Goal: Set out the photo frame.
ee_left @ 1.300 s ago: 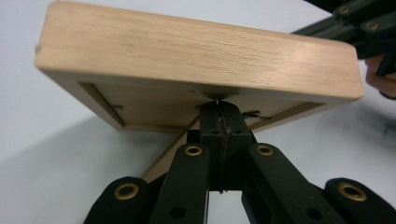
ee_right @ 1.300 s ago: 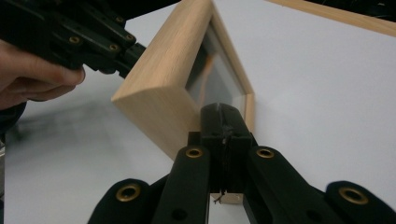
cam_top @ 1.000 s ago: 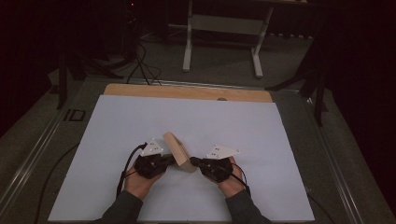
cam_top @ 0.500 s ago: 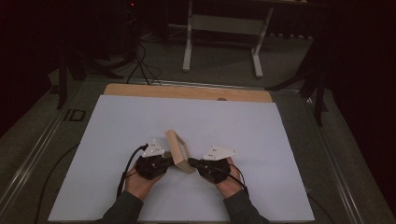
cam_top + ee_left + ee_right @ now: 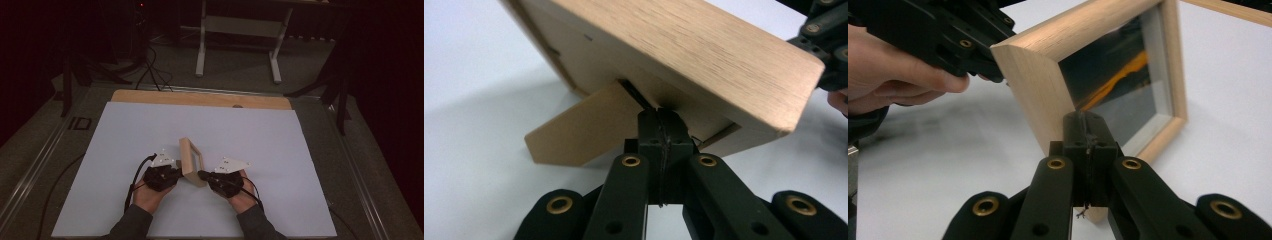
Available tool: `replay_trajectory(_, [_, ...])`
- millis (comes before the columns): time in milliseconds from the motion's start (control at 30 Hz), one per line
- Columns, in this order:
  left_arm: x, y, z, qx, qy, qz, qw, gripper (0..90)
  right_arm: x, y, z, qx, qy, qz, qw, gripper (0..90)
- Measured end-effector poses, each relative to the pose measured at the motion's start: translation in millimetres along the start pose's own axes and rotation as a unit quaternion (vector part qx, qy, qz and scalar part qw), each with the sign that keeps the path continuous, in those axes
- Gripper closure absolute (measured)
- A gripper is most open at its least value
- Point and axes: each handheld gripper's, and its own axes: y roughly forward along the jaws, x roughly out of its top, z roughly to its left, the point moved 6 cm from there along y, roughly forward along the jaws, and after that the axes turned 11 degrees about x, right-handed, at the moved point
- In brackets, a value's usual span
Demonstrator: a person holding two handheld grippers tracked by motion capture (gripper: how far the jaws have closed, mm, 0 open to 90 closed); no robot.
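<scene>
The picture frame [image 5: 191,161], earlier tilted, was stood more upright on the desk [image 5: 280,150], flanked by closed, empty left hand-held gripper [image 5: 176,172] and right hand-held gripper [image 5: 201,175].

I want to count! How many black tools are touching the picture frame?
2: the left tool is at the wooden picture frame from behind, by its stand; the right tool is at its front.

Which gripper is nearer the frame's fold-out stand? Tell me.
Left. The left gripper, shut, sits at the stand behind the picture frame; the right gripper, shut, meets its glass front.
</scene>
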Motion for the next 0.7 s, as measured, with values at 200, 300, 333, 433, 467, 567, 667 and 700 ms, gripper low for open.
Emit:
replay_trajectory(200, [-0.7, -0.4, 4.4, 0.003, -0.007, -0.001, 1.0000, 89.5, 1.4, 5.6, 4.1, 0.003, -0.004, -0.003, 1.0000, 88.7])
replay_trajectory(300, [-0.7, -0.6, 6.9, 0.009, -0.016, 0.000, 0.9998, 84.1, 1.4, 5.4, 3.7, -0.001, -0.005, -0.003, 1.0000, 85.1])
replay_trajectory(333, [-0.6, -1.2, 8.1, 0.007, -0.021, -0.001, 0.9998, 81.6, 1.2, 5.1, 3.0, -0.003, -0.005, -0.002, 1.0000, 82.9])
replay_trajectory(433, [0.5, -4.2, 11.9, 0.008, -0.028, -0.008, 0.9996, 78.3, 0.1, 4.9, 0.2, -0.011, -0.001, 0.002, 0.9999, 78.8])
replay_trajectory(467, [0.5, -4.2, 11.9, 0.008, -0.028, -0.008, 0.9996, 77.0, 0.1, 4.9, 0.2, -0.011, -0.001, 0.002, 0.9999, 78.8])
replay_trajectory(567, [1.0, -7.0, 17.2, 0.015, -0.042, -0.011, 0.9989, 67.8, -0.3, 3.7, -0.4, -0.010, -0.002, 0.005, 0.9999, 72.3])
replay_trajectory(667, [0.8, -8.3, 20.9, 0.022, -0.052, -0.008, 0.9984, 61.1, -0.2, 2.6, -0.6, -0.010, -0.005, 0.005, 0.9999, 68.6])
replay_trajectory(700, [0.9, -9.1, 21.5, 0.027, -0.053, -0.007, 0.9982, 58.5, -0.2, 1.2, -1.2, -0.011, -0.005, 0.005, 0.9999, 64.7])
